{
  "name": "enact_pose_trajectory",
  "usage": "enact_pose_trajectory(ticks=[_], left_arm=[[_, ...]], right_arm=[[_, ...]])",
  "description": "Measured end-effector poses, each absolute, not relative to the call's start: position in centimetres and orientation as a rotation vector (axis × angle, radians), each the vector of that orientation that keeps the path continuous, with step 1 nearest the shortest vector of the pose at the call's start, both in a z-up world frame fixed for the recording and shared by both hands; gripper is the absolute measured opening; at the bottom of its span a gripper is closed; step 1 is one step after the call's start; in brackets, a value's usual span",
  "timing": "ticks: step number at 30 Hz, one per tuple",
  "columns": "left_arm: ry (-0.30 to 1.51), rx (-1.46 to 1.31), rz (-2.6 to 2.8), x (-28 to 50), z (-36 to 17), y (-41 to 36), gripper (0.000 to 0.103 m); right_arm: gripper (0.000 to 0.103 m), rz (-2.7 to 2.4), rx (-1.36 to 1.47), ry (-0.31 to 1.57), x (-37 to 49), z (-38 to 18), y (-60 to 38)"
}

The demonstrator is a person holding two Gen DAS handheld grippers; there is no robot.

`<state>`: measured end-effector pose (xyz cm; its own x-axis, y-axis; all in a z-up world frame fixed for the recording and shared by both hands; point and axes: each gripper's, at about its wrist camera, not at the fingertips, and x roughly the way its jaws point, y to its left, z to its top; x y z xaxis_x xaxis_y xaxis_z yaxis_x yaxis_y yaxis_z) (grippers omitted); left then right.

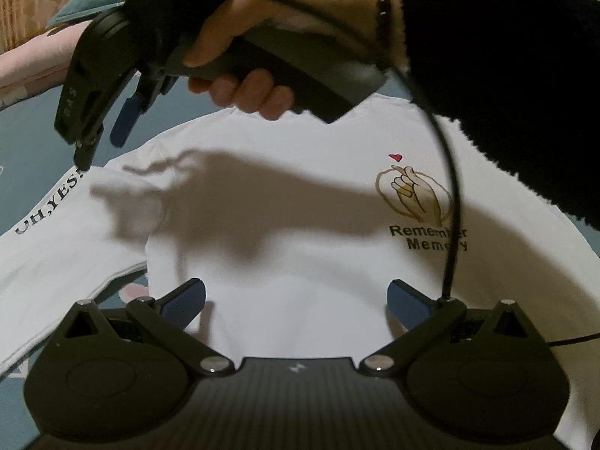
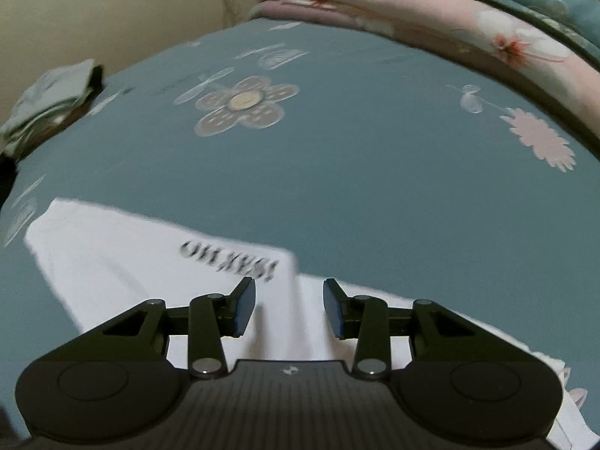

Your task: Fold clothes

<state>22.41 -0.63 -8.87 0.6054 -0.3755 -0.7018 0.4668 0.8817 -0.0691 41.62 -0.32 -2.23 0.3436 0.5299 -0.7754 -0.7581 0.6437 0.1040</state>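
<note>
- Left gripper [image 1: 296, 296]: jaws spread wide, nothing between the pads. Held low over the torso of the white shirt [image 1: 281, 225], which lies directly beneath and ahead of it.
- Right gripper [image 2: 290, 307]: jaws parted, a clear gap between the pads, nothing held. Carried by a hand [image 1: 240, 37] and tipped down towards the cloth.
- Shirt spread front-up on the blue flowered bedsheet [image 2: 337, 168]. Chest print [image 1: 412, 195] ahead and to the right of the left claw, partly crossed by a black cable [image 1: 450, 225].
- Key relation: printed sleeve [image 2: 131, 262] just below and ahead of the right claw. Long axis running from the claw's centre line away to its forward left, cuff end farthest off. "OH,YES!" lettering [image 2: 228, 260] just ahead of the left pad; near edge of the sleeve roughly in line with the gap between the pads.
- Nearer by far to that sleeve: the right claw. From the left claw, well off to the forward left.
- Judged: any grip on the sleeve falls to the right claw, closing across the sleeve's near edge rather than along its length.
- Shown only in the left wrist view: the whole torso, the chest print, the right claw's fingertip seeming to hang just above the cloth beside the lettering; actual contact not clear.
- Shown only in the right wrist view: the far run of the sleeve to its cuff, bare sheet beyond it, a folded pink quilt [image 2: 412, 18] at the far edge.
- No fold over the torso visible in either view; the other sleeve out of sight.
</note>
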Motion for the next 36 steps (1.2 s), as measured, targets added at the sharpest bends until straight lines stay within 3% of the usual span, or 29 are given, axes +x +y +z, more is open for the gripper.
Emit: enact_pose_trajectory(ticks=[7, 14, 17, 21, 30, 36], left_arm=[[0.755, 0.135, -0.534, 21.8, -8.1, -1.4, 0.102], [0.756, 0.134, -0.572, 21.7, -8.3, -1.7, 0.102], [0.769, 0.124, -0.564, 21.9, -8.5, -1.4, 0.102], [0.773, 0.112, -0.566, 21.7, -8.3, -1.0, 0.102], [0.737, 0.071, -0.596, 21.4, -7.6, -0.1, 0.102], [0.758, 0.077, -0.594, 21.6, -8.1, -0.6, 0.102]], right_arm=[[0.047, 0.683, -0.241, 0.893, 40.7, -1.4, -7.8], [0.050, 0.500, -0.195, 1.006, 42.8, -5.4, -12.3], [0.061, 0.468, -0.177, 0.937, 43.8, -6.3, -11.7], [0.061, 0.367, -0.174, 0.845, 45.3, -6.7, -10.9], [0.061, 0.244, -0.118, 0.800, 42.9, -3.9, -16.8], [0.061, 0.148, -0.097, 0.815, 37.0, -0.8, -24.2]])
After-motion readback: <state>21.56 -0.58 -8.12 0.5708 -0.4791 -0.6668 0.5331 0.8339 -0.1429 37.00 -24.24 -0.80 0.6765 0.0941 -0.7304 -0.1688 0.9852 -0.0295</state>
